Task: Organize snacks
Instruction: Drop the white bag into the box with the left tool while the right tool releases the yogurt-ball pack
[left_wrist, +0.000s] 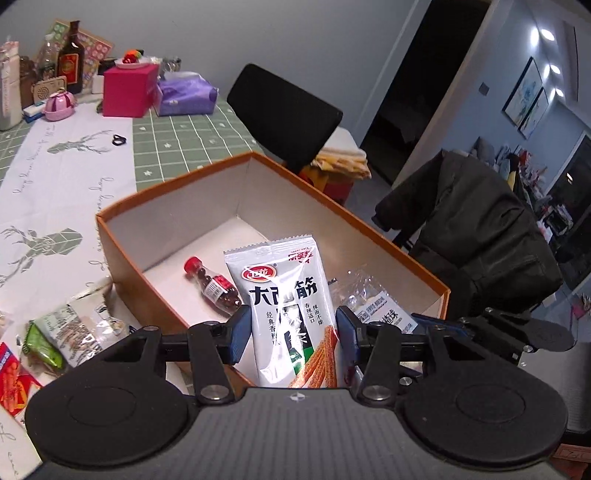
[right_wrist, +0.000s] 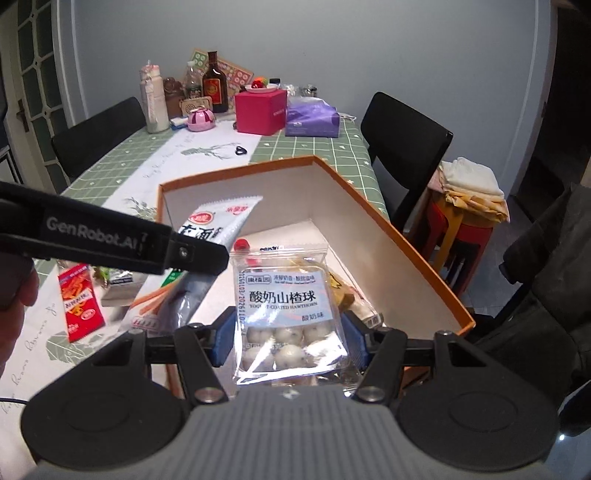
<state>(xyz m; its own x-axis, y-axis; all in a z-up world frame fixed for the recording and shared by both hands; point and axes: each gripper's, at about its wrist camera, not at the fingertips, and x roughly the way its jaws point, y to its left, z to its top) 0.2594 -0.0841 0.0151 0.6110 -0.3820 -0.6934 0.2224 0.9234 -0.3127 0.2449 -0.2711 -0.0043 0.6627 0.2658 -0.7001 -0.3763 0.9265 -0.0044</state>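
Left hand-held gripper grips 大面筋 packet; right hand-held gripper grips 酸奶山楂球 bag.

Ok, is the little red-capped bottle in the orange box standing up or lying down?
Lying down. The red-capped bottle rests on its side on the white floor of the orange box, cap toward the far wall, beside the held white packet.

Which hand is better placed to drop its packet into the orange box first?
Probably the right: its clear hawthorn-ball packet hangs over the orange cardboard box, while the left's white spicy-strip packet straddles the near wall.
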